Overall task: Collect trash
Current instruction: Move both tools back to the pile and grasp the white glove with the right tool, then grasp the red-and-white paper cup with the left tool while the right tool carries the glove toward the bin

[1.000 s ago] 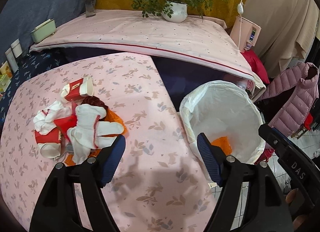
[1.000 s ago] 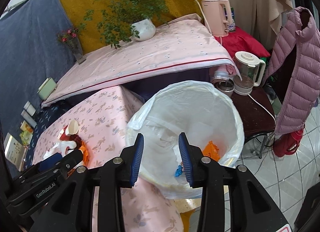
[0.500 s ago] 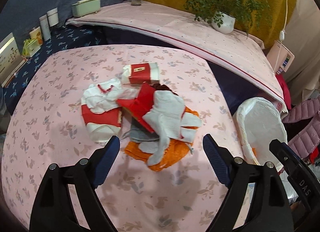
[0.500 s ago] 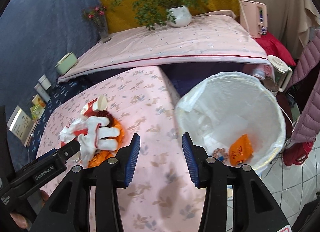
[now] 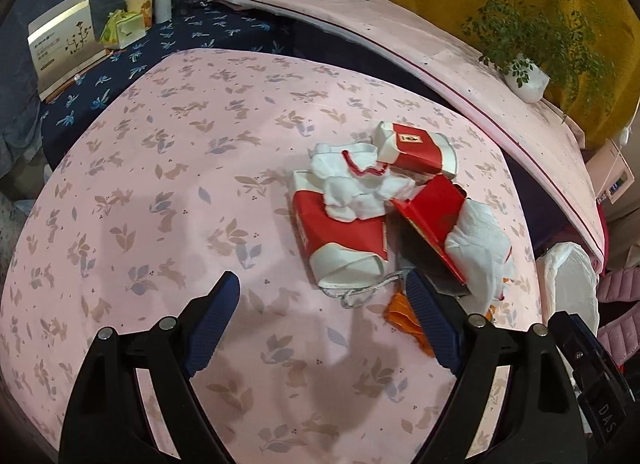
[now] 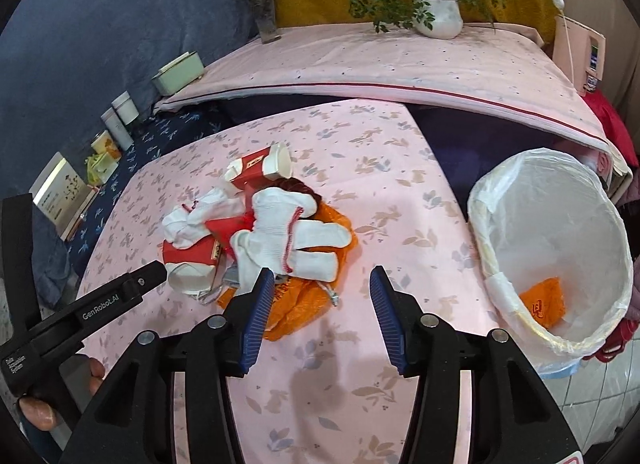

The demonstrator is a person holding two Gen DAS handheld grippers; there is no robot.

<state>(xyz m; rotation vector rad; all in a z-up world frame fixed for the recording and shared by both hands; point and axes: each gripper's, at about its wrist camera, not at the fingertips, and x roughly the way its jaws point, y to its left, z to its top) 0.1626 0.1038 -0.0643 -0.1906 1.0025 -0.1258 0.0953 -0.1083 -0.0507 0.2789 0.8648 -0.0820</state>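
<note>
A trash pile lies on the pink floral table (image 5: pixel 160 192): red-and-white paper cups (image 5: pixel 340 240) (image 6: pixel 260 168), white gloves (image 5: pixel 356 188) (image 6: pixel 288 232), a red folded card (image 5: pixel 436 212) and an orange plastic bag (image 6: pixel 304 296). My left gripper (image 5: pixel 324 316) is open and empty, just in front of the pile. My right gripper (image 6: pixel 320 312) is open and empty, over the orange bag's near edge. The white-lined trash bin (image 6: pixel 552 248) stands right of the table with an orange wrapper (image 6: pixel 544 300) inside.
A raised pink-covered shelf (image 6: pixel 400 60) behind the table holds a potted plant (image 6: pixel 436 16), a flower vase (image 6: pixel 264 20) and a green box (image 6: pixel 176 72). Jars and a card (image 5: pixel 60 44) stand at the far left. A pink jacket (image 5: pixel 620 296) hangs beyond the bin.
Both grippers swung left from over the bin toward the trash pile. The right gripper's jaws opened wider. The left gripper came closer to the cups.
</note>
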